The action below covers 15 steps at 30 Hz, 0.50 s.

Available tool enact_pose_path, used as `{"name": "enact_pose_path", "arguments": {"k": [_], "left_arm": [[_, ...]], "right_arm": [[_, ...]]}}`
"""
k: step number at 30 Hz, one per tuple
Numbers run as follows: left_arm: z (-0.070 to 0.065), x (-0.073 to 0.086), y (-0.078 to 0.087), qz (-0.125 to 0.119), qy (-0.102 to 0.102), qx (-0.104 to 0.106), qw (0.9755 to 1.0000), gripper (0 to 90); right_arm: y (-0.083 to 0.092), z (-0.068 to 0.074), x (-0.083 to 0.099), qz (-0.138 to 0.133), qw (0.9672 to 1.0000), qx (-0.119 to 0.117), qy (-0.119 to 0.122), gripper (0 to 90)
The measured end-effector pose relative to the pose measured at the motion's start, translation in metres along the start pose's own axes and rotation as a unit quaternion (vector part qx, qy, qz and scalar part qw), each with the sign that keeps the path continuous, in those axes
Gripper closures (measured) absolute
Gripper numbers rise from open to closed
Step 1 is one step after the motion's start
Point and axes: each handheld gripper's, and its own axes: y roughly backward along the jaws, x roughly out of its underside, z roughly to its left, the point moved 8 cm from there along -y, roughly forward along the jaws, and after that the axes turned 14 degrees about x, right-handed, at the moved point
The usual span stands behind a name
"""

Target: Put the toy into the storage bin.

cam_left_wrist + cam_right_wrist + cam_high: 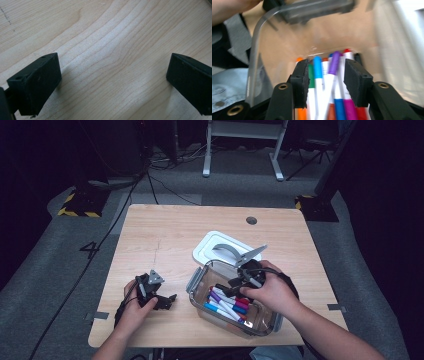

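A clear plastic container (197, 280) with grey latches stands at the table's front right and holds several coloured markers (225, 305). My right gripper (235, 282) hangs just above them, pointing down into the container. In the right gripper view its jaws (326, 80) stand apart over the markers (318, 75), whose blue and purple caps show between the pads without being pressed. The container's clear wall (262, 37) curves up at the left. My left gripper (167, 300) rests low over the bare wood left of the container, open, with nothing between its jaws (112, 82).
The container's white lid (220, 247) with a grey handle lies flat just behind it. A round cable hole (251, 220) sits near the table's far edge. Bare wood (105, 37) stretches across the table's left and back. Cables and stands are on the floor beyond.
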Motion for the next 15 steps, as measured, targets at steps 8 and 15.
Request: {"name": "enact_pose_path", "arguments": {"k": [8, 15], "left_arm": [[0.0, 0.0, 0.0, 0.0, 0.0, 0.0, 1.0, 0.2], [0.0, 0.0, 0.0, 0.001, -0.002, -0.001, 1.0, 0.2]], "right_arm": [[0.038, -0.055, 0.012, -0.034, 0.9956, 0.075, -0.046, 55.1], [0.056, -0.098, 0.039, -0.029, 0.9873, 0.13, -0.087, 54.9]]}}
